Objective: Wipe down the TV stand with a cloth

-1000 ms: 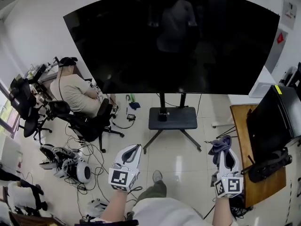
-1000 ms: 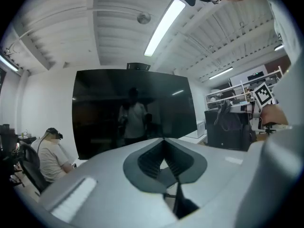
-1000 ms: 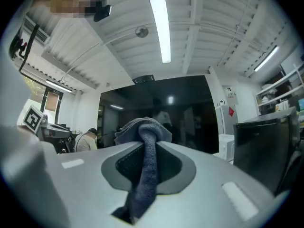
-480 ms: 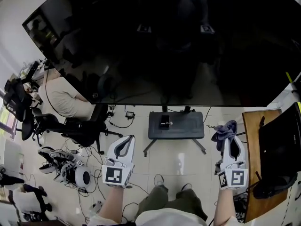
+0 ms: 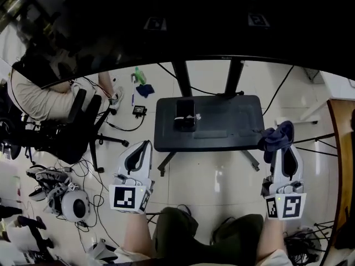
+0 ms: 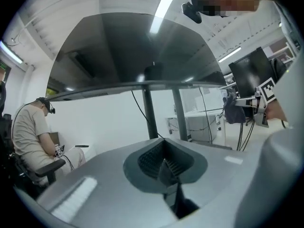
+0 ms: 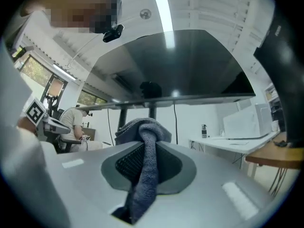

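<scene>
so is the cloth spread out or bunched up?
Bunched. The cloth is a twisted wad pinched between the right tongs, with a crumpled lump sticking out past their tips.

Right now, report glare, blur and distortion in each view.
Head view: the TV screen is a near-black mass on top, tiled floor glossy. Left gripper view: strong fisheye bends the TV screen's edge, ceiling light blown out. Right gripper view: the cloth is soft up close.

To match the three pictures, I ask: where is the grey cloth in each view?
Head view: lower right, cloth in the right gripper's jaws.
Left gripper view: cloth small, far right.
Right gripper view: centre, between the jaws.
Shared landmark: the TV.
</scene>
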{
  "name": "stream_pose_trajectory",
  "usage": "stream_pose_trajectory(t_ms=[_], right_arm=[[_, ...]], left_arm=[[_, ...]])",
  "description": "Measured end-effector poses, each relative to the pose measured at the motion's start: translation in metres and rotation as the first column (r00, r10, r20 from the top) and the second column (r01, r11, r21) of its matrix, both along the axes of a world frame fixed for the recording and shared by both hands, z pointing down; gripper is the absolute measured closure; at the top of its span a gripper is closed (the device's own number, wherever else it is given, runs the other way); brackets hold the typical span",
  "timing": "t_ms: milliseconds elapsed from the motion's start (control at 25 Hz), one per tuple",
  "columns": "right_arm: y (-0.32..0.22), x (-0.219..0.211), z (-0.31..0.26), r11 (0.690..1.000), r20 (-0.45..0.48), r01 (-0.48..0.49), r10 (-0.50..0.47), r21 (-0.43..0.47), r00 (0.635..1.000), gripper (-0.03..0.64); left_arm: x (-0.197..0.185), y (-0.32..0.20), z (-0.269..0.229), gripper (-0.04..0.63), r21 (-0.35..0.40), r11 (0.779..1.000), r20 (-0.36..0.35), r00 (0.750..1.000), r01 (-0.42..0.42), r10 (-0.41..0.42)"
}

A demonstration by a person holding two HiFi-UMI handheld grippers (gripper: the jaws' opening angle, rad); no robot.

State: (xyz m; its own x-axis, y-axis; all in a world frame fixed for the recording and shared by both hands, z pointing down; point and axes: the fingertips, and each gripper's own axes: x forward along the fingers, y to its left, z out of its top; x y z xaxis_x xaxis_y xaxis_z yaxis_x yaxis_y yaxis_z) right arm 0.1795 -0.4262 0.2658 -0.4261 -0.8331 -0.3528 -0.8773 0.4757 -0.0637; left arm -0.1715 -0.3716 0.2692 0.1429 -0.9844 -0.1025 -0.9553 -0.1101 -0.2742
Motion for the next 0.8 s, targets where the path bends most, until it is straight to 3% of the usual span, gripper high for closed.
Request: stream_pose_trajectory(t_ms=[240, 360, 480, 560, 680, 800], right_arm=[[-0.01, -0.054, 0.127, 0.984, -0.047, 0.051, -0.044, 0.173, 0.998, 0.557], [0.018, -0.071, 0.165, 0.958, -0.046, 0.066, -0.056, 0.28, 0.997, 0.558], [0.028, -0.078, 0.193, 0.952, -0.027, 0.079, -0.075, 0.297, 0.997, 0.558], [0.025, -0.087, 0.193, 0.956, -0.032, 0.103, -0.098, 0.275, 0.995, 0.558], [0.001, -0.126, 0.145, 0.949, -0.05, 0.227, -0.221, 0.217, 0.974, 0.558], [-0.018, -0.202, 0.065, 0.896, -0.068, 0.386, -0.38, 0.219, 0.922, 0.558]], left_arm=[[-0.028, -0.022, 0.154, 0.448, 0.066, 0.998, 0.013, 1.0, 0.007, -0.008], [-0.04, -0.008, 0.208, 0.446, 0.113, 0.993, 0.008, 1.0, 0.014, -0.015], [-0.041, 0.002, 0.235, 0.446, 0.119, 0.993, 0.014, 1.0, 0.007, -0.009], [-0.044, 0.0, 0.232, 0.448, 0.11, 0.994, 0.001, 1.0, 0.023, -0.023], [-0.037, -0.016, 0.215, 0.448, 0.058, 0.998, 0.082, 0.996, 0.029, -0.034], [-0.022, -0.023, 0.198, 0.446, 0.03, 1.0, 0.094, 0.996, -0.007, 0.004]])
